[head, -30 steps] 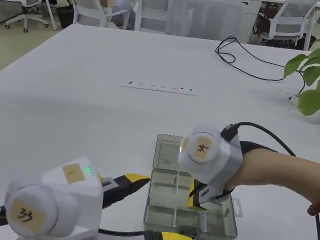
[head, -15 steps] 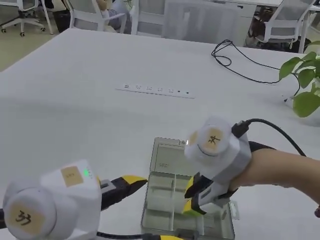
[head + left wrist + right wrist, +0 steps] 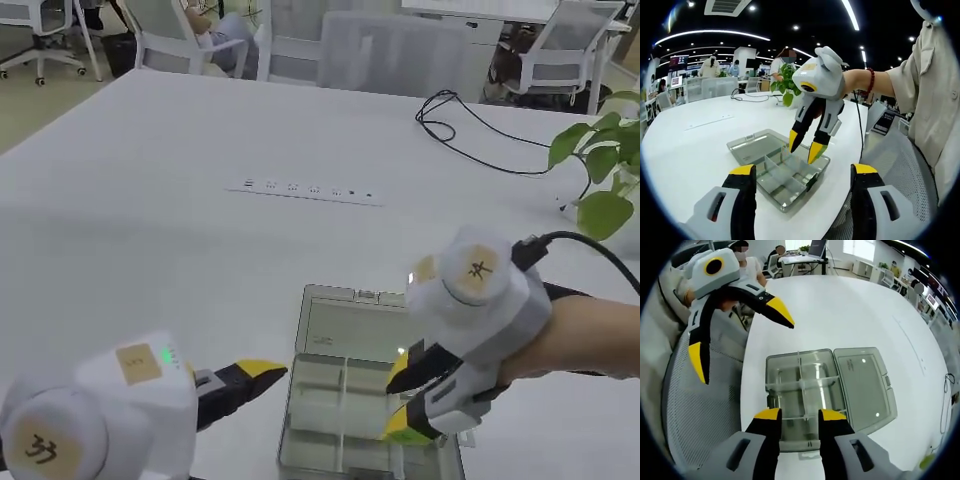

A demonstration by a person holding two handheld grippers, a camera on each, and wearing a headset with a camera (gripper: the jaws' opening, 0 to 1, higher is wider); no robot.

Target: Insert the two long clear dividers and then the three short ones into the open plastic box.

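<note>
Your clear plastic box (image 3: 318, 400) lies open on the white table (image 3: 150, 200), close to the near edge. Its lid (image 3: 345, 325) lies flat on the table on the far side of the box. Clear dividers (image 3: 799, 385) stand inside the box and cut it into small spaces.

Your right gripper (image 3: 400, 408) hangs just over the right part of the box. Its yellow tips point down at the box. From your head, it hides that side of the box. Its jaws are a little apart, and there is nothing between them.

Your left gripper (image 3: 804, 170) is on the left side of the box, near it but not touching. Its jaws are spread wide and hold nothing.

Farther out on the table you can see a white power strip (image 3: 305, 190). A black cable (image 3: 470, 120) curls on the table past it. A green plant (image 3: 600, 170) stands at the right edge.
</note>
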